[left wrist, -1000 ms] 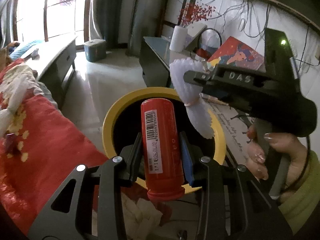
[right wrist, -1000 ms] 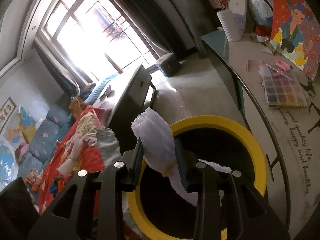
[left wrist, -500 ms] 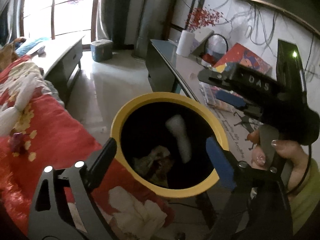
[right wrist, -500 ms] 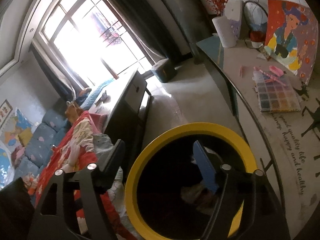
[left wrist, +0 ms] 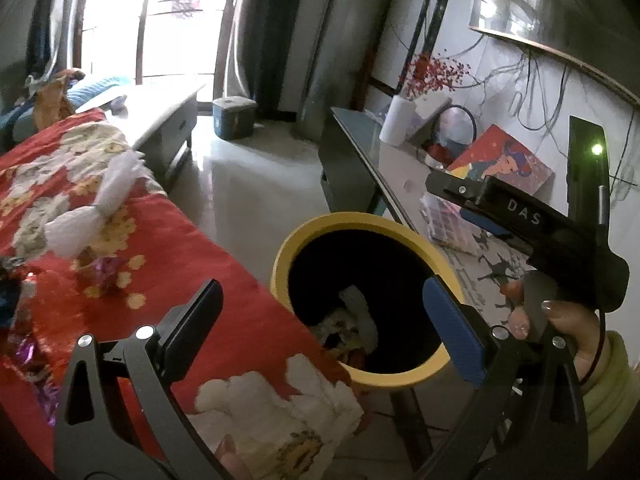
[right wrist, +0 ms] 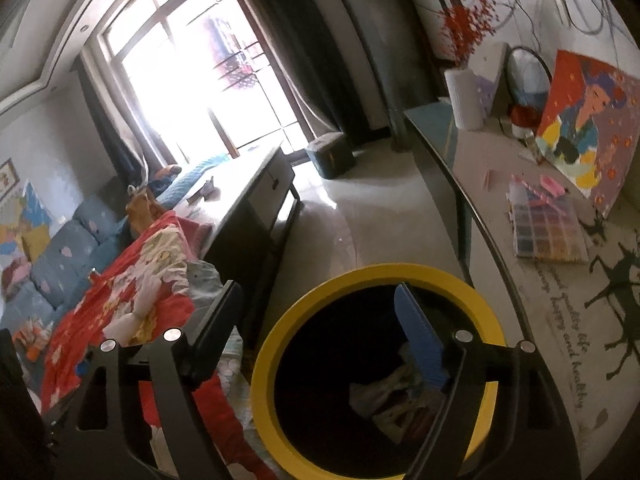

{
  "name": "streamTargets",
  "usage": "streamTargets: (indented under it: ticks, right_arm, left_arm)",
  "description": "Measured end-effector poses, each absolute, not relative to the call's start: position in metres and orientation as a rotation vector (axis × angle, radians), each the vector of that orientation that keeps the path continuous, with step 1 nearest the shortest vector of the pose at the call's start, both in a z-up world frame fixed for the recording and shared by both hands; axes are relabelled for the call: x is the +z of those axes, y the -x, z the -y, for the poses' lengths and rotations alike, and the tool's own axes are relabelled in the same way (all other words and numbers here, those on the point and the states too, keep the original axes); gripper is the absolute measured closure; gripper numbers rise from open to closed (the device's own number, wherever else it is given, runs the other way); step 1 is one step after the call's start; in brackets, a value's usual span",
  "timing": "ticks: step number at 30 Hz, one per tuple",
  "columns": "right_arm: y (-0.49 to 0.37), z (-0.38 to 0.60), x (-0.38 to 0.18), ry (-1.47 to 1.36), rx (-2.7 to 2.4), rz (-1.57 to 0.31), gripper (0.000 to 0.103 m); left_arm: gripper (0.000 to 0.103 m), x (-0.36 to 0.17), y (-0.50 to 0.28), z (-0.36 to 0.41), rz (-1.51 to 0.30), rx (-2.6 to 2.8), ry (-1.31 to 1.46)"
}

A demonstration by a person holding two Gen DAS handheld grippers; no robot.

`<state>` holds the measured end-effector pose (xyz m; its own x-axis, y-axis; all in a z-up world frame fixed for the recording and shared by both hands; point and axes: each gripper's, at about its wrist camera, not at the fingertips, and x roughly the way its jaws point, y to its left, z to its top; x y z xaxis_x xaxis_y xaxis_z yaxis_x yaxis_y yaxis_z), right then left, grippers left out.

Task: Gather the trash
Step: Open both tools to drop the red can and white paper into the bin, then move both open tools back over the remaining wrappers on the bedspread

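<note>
Deep in the yellow bin (left wrist: 316, 232), between the fingers (left wrist: 452, 324), the crumpled trash (left wrist: 352, 320) is too dark to identify; the right-wrist view shows it (right wrist: 396, 396) equally murky.

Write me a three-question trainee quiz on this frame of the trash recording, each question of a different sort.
1. True or false: the left gripper is shut on a red can.
2. Multiple choice: the yellow-rimmed bin holds A) nothing, B) crumpled trash, C) water.
3. Fill in: a white wrapper still to collect lies on the ____ blanket.

Key
1. False: its fingers stand wide apart and hold nothing.
2. B: pale crumpled pieces show at the bottom in both views.
3. Red. The right gripper is also open, over the bin.
</note>
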<state>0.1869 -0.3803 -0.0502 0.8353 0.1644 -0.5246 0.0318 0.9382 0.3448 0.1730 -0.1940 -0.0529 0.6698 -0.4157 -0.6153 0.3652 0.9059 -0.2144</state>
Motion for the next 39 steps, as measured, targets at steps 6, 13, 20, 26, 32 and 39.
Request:
streamTargets:
  ticks: [6, 13, 20, 26, 32, 39]
  right_arm:
    - [-0.181, 0.364, -0.04, -0.318, 0.106, -0.566, 0.025]
    - [-0.174, 0.344, -0.028, -0.282, 0.152, -0.548, 0.023]
    - [-0.167, 0.318, -0.019, -0.246, 0.212, -0.539, 0.022]
    - [-0.164, 0.294, -0.015, -0.215, 0.262, -0.54, 0.021]
    - [-0.162, 0.27, -0.013, -0.181, 0.309, -0.545, 0.021]
    - [-0.16, 0.246, -0.017, -0.147, 0.358, -0.562, 0.021]
  left_arm:
    - [0.011, -0.042, -0.161, 0.175, -0.669, -0.407, 0.089]
    - [0.011, -0.032, -0.151, 0.147, -0.631, -0.354, 0.125]
    - [0.011, -0.024, -0.143, 0.118, -0.597, -0.297, 0.152]
    - [0.011, -0.021, -0.138, 0.097, -0.58, -0.254, 0.18]
    - [0.011, -0.022, -0.133, 0.072, -0.575, -0.21, 0.211]
    - [0.011, -0.02, -0.128, 0.044, -0.564, -0.157, 0.258]
